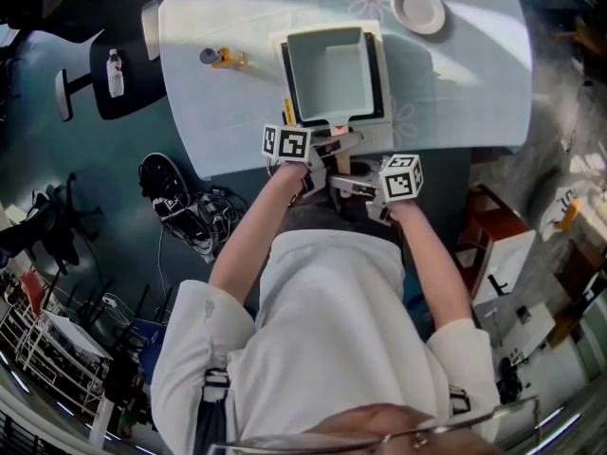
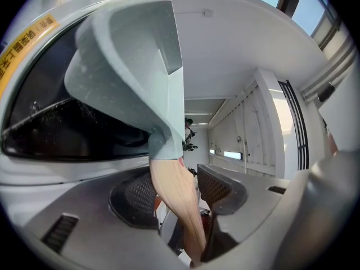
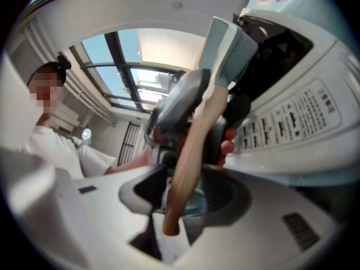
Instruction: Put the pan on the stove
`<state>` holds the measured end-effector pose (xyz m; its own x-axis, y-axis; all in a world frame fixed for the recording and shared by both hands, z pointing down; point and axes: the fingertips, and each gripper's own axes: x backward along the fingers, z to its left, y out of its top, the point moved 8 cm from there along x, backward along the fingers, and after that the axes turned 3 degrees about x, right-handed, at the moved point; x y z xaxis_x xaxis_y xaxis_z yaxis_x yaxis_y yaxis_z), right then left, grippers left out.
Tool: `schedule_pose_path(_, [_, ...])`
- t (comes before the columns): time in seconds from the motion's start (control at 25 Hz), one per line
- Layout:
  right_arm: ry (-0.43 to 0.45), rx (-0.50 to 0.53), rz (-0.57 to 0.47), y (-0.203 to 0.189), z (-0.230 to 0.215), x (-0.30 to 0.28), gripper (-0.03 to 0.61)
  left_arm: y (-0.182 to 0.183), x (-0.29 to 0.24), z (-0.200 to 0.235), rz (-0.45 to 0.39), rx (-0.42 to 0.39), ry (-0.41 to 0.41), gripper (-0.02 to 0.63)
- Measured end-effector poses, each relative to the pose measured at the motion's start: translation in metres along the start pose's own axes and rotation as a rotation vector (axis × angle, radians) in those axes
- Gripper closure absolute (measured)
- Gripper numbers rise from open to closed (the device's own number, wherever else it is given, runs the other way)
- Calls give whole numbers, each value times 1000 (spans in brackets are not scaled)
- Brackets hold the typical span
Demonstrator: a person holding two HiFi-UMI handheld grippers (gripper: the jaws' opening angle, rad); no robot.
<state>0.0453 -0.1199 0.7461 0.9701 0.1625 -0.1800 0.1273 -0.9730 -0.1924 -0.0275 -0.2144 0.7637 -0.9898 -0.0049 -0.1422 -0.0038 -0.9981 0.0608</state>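
Now L gripper [image 2: 178, 194], R gripper [image 3: 184, 191] slack round handle [image 3: 195, 142]; risk: near-side pull-back snags it, drags pan [image 1: 332, 74] off stove [image 1: 383, 104].

A: Daylight washes the pale table [image 1: 455, 83], soft shadow bands crossing it; the floor [image 1: 114, 188] around it lies dim.
B: Fisheye bending curls every edge. In the right gripper view, windows [image 3: 121, 55] glare, and the wooden handle [image 3: 194, 145] smears out of focus.
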Motion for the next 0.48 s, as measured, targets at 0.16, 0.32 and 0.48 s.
schedule_pose_path(0.16, [-26, 1, 17, -2, -3, 1, 360, 0, 1, 1, -1, -4, 13, 361])
schedule_pose_path(0.32, [-62, 13, 15, 0, -2, 3, 341, 2, 7, 2, -20, -4, 28, 328])
schedule_pose_path(0.48, [-112, 33, 10, 2, -3, 8, 330, 1, 15, -1, -33, -18, 50, 312])
